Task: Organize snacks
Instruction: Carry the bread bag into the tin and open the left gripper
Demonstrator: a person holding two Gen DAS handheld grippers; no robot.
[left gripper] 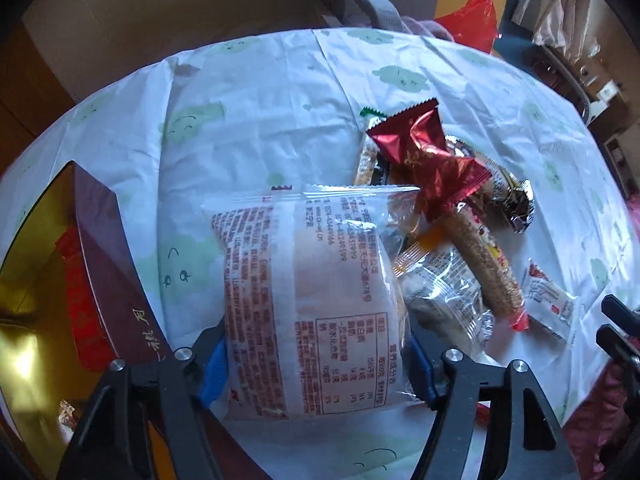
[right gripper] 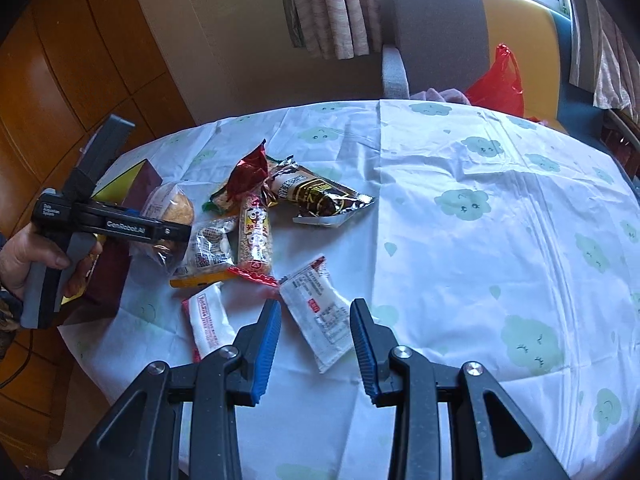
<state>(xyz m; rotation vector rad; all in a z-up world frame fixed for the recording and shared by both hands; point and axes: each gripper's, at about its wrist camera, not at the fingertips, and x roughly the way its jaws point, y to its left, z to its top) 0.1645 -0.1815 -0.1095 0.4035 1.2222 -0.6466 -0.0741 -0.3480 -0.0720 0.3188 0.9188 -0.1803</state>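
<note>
My left gripper (left gripper: 316, 360) is shut on a clear-wrapped round cake packet (left gripper: 308, 300) with red print, held just above the table beside a dark red box (left gripper: 108, 264) with a gold inside. It shows from the side in the right wrist view (right gripper: 160, 236), with the cake (right gripper: 176, 208) in it. My right gripper (right gripper: 316, 332) is open and empty, fingers either side of a white sachet (right gripper: 320, 312). A pile of snacks lies in the middle: a red foil packet (left gripper: 432, 160), a long sesame bar (left gripper: 484, 256), a dark chocolate wrapper (right gripper: 320, 196), a clear peanut packet (right gripper: 208, 248).
The round table has a white cloth with green clouds (right gripper: 480, 200). Another white sachet (right gripper: 208, 320) lies near the front left edge. A grey and yellow chair (right gripper: 440, 32) with a red plastic bag (right gripper: 496, 84) stands behind the table. Wooden cabinets (right gripper: 80, 60) are on the left.
</note>
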